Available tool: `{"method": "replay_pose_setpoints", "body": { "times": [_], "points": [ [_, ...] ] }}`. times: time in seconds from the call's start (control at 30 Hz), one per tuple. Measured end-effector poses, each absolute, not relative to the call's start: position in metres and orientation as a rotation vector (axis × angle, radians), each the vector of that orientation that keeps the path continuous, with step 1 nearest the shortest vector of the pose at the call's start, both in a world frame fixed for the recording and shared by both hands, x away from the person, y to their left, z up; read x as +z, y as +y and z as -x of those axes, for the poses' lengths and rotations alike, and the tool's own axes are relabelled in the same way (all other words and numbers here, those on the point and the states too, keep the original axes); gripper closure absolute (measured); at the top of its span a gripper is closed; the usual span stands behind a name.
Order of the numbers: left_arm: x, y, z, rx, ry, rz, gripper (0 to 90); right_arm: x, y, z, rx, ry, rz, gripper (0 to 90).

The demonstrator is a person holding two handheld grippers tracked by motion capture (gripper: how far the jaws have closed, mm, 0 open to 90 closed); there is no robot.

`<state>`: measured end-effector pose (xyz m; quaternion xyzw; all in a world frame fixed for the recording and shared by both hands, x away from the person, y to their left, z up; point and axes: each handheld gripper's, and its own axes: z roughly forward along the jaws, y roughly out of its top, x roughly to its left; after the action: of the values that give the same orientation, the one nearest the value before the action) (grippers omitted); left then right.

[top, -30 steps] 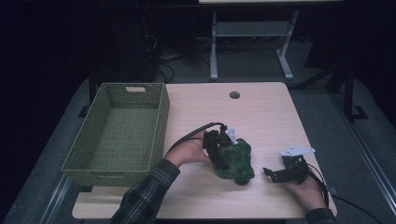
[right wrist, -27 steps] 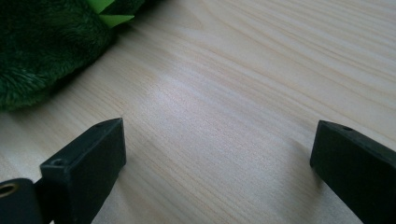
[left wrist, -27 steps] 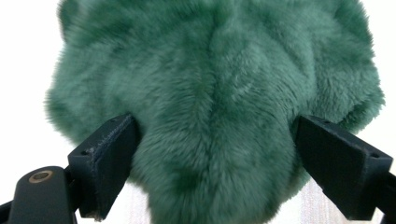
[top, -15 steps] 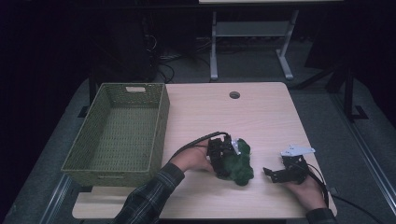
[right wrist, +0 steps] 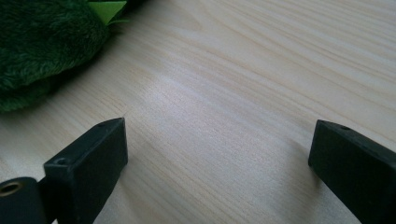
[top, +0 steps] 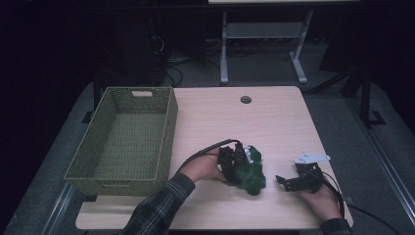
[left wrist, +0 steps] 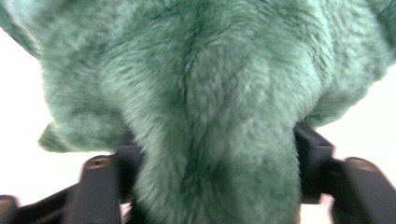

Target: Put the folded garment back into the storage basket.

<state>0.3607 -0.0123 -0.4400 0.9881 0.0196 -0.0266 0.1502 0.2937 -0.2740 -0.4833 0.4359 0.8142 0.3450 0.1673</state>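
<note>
Here my left gripper (top: 238, 165), low in the frame's centre, had just been closing on the green plush toy (top: 249, 172); my right gripper (right wrist: 217, 161) sat open at lower right.

We saw a dark green plush toy (top: 248, 172) lying low on the pale wooden tabletop (top: 274, 127), toward its near edge and right of the middle. Its fur was thick and shaggy, and up close, in the left gripper view (left wrist: 201, 107), it looked a paler blue-green, bunched into soft folds. A small bright green pointed piece (right wrist: 108, 9) stuck out from its body. The toy slumped in a rounded heap, and we could not tell its head from its tail. Part of its fur sat squeezed between two black fingers (left wrist: 314, 158).
</note>
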Motion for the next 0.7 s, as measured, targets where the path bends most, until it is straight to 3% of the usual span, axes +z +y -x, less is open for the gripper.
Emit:
{"method": "replay_pose_setpoints", "body": {
  "times": [0.27, 0.7],
  "points": [
    [-0.438, -0.013, -0.359, -0.131, 0.040, -2.844, 64.8, -0.483, -0.274, -0.294, 0.982, 2.314, -1.242, 4.6],
    [-0.403, 0.002, -0.364, -0.148, 0.123, -2.766, 68.3, -0.483, -0.274, -0.294, 0.985, 2.313, -1.243, 4.6]
  ]
}}
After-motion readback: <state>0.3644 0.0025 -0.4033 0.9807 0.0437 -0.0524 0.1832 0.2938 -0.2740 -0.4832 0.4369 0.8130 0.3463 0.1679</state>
